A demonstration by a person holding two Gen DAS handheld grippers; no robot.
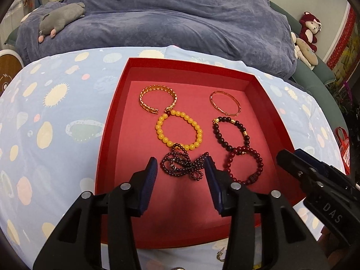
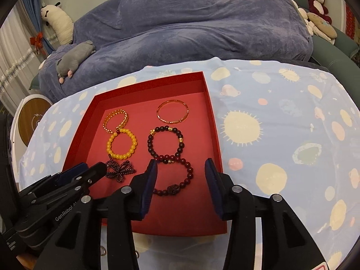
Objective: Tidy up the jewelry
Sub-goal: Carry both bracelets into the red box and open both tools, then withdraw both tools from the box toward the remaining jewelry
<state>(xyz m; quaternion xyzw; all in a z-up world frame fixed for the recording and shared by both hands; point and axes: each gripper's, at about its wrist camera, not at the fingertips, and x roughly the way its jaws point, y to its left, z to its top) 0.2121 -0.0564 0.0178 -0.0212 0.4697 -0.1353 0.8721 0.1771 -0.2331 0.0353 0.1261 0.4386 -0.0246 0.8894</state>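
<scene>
Purple bead strand [image 1: 184,165] lies knotted in a bow in the red tray [image 1: 112,121], near-left corner, directly ahead of my left gripper [image 1: 181,171], whose fingers are apart and empty. I'd judge it light, floppy and prone to snag; best taken at the centre crossing where the loops bunch, not at a single loop.

Dark red bracelet [image 2: 177,175] sits ahead of my right gripper [image 2: 181,173], fingers also spread, nothing held. Round beads look slippery; pinch across the carved bead.

Yellow bracelet [image 1: 178,132] touches the gold cuff [image 1: 158,100]. Dark bead bracelet [image 1: 231,135] overlaps the red one. Thin gold bangle [image 1: 225,105] lies apart: rigid, grip its rim.
</scene>
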